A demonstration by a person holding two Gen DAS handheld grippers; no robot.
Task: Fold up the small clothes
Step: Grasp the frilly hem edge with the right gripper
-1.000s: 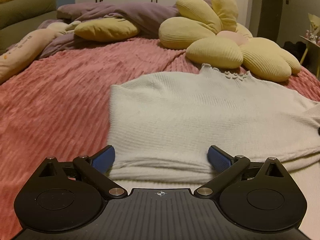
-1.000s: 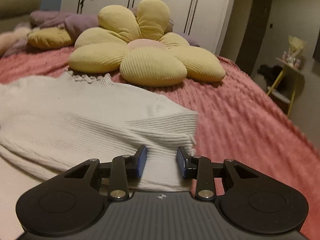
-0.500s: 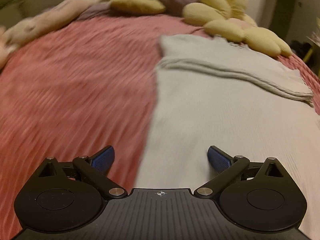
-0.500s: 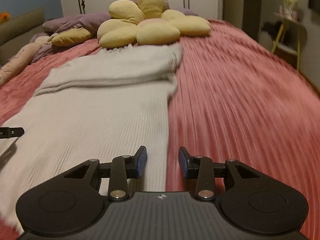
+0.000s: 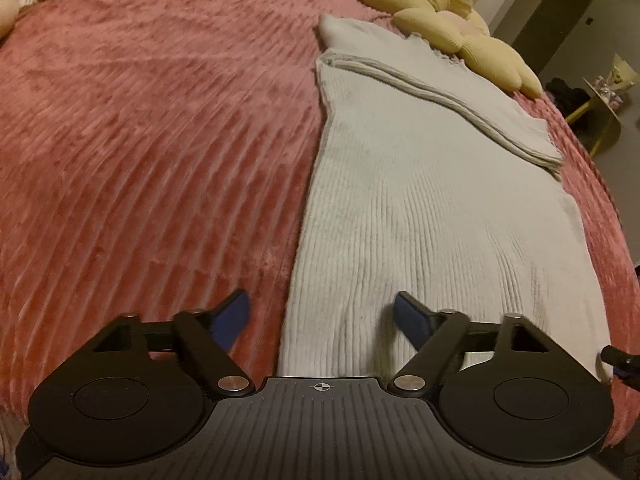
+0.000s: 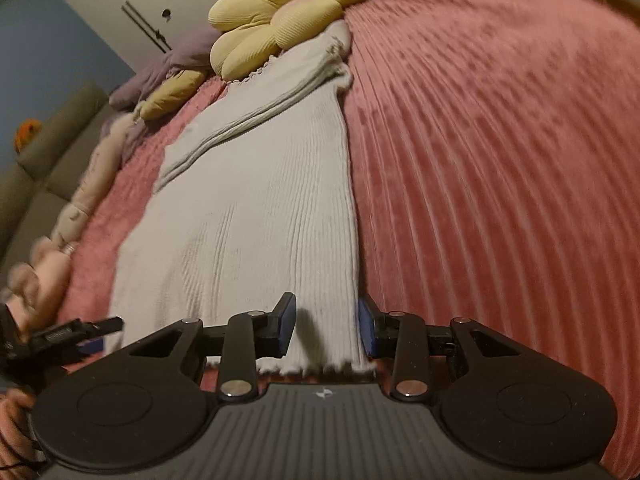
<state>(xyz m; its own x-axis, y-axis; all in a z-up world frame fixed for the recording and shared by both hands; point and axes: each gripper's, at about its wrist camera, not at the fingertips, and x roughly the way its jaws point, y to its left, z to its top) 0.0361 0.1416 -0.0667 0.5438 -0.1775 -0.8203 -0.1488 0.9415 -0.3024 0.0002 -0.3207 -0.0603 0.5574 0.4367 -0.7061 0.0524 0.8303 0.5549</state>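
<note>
Left gripper [image 5: 322,316] jaws closing, astride near left hem corner of white ribbed knit sweater [image 5: 424,216], not yet pinching. Right gripper [image 6: 327,326] jaws closing, right hem corner between. Sweater flat on pink ribbed bedspread [image 5: 152,140], sleeves folded across chest. Yellow flower-shaped cushion [image 6: 280,20] beyond collar.

Pink ribbed bedspread [image 5: 140,140]; yellow flower cushion [image 6: 276,20] at head; purple duvet [image 6: 176,64] behind.

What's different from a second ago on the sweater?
Both grippers pulled back from the sleeves near the collar to the hem of the sweater. The left gripper is closing astride the hem's left corner; the right gripper is closing astride the right. Neither grips yet. The sleeves stay folded across the chest.
</note>
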